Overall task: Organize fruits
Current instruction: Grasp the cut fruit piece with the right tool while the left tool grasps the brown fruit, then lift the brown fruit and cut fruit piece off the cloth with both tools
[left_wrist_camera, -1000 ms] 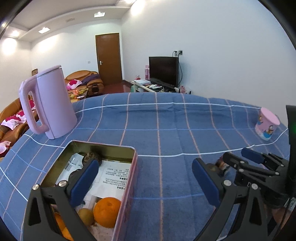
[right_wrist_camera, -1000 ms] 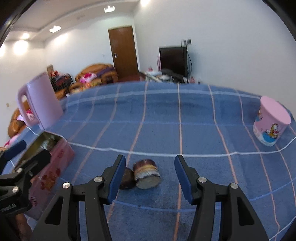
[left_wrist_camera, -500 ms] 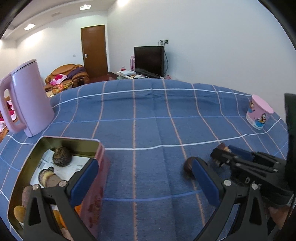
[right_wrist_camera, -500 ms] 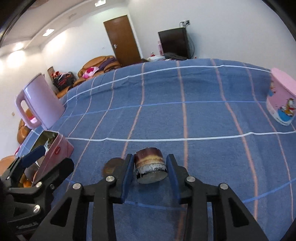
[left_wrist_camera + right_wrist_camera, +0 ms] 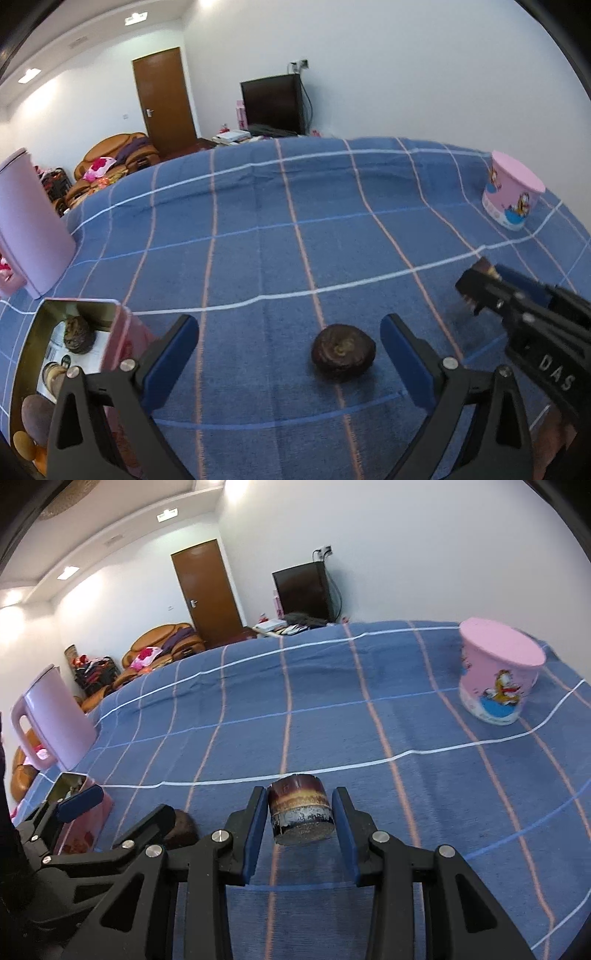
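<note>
Both right fingers pinch the cut fruit chunk; left gripper gapes wide.

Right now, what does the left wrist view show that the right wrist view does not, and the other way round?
Only the left wrist view shows the inside of the tin box, with fruits in it, and the whole dark round fruit lying between the fingers of the open left claw.

Only the right wrist view shows the right claw shut on the cylindrical fruit piece, and the kettle handle.

Both show the blue checked cloth, the pink cup, the pink kettle and the television.
</note>
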Demonstrator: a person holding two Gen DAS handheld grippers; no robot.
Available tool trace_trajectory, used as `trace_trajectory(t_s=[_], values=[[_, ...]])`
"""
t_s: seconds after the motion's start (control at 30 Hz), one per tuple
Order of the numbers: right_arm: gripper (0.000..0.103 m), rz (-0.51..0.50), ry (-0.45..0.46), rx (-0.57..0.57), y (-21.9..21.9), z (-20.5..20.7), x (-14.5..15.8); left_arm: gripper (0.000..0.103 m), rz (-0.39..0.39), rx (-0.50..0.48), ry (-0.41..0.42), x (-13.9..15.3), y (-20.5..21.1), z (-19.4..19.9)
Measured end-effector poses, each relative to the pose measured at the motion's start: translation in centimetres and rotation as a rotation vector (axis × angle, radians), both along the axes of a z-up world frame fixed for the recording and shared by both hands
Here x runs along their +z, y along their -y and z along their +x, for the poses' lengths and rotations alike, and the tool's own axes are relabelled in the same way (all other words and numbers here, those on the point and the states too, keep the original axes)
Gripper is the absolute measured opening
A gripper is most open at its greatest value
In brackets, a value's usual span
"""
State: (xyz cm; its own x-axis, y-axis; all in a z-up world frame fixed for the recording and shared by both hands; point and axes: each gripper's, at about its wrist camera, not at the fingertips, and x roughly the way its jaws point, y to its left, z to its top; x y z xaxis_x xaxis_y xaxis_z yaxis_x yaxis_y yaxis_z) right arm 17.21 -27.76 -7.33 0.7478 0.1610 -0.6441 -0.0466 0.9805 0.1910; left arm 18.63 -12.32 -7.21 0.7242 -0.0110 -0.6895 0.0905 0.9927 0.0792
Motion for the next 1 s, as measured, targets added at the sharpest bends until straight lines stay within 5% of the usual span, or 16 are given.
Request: trace_trajectory(t_s=[0.07, 0.17, 0.33, 0.53, 0.6, 1.0], values=[[0.038, 0.004, -0.002, -0.005, 0.1, 0.1, 0.0, 0.1, 0.025, -0.022, -0.02, -0.4, 0.8, 0.3], [0.038, 0.012, -0.002, -0.01, 0.4, 0.0, 0.0, 0.082, 0.016, -0.045, -0.025, -0.4, 1.1, 0.4], [0.038, 0.009, -0.004, -0.005, 0.4, 0.2, -0.1, 0.079, -0.003, -0.074, -0.085, -1.1, 1.0, 1.0], [0.038, 0.011, -0.009, 0.005, 0.3, 0.5, -0.4, 0.06, -0.02, -0.098, -0.117, -1.6, 1.2, 1.1], [0.038, 0.009, -0.008, 0.01, 0.3, 0.4, -0.3, 0.039, -0.031, -0.105, -0.122, -1.6, 1.1, 1.1], [0.038, -0.015, 0.053, 0.044, -0.3, -0.5, 0.6, 0.039, -0.059, -0.064, -0.091, -1.2, -0.1, 0.6]])
